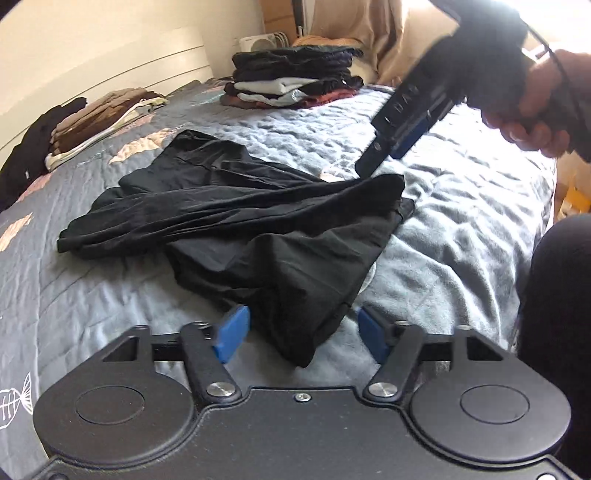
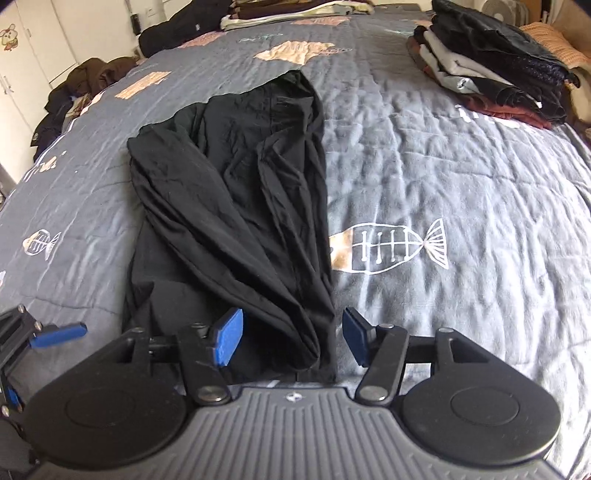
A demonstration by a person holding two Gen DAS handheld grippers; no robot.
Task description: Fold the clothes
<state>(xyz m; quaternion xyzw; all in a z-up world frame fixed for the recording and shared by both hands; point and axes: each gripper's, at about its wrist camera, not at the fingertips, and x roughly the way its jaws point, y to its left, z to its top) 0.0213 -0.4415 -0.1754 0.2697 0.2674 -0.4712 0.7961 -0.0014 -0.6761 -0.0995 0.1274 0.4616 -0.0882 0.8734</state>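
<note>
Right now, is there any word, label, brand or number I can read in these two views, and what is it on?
Nothing reads clearly.
Pale letters on the right gripper's black side: too blurred to quote.
White print on the quilt beside the folded clothes stack: partly hidden, unreadable.
Small white tag on the far black garment: too small.

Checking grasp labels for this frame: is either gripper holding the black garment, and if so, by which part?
Nothing is held. The left gripper and right gripper are both open, their pads on either side of the black garment's near edges on the bed without closing on it.
</note>
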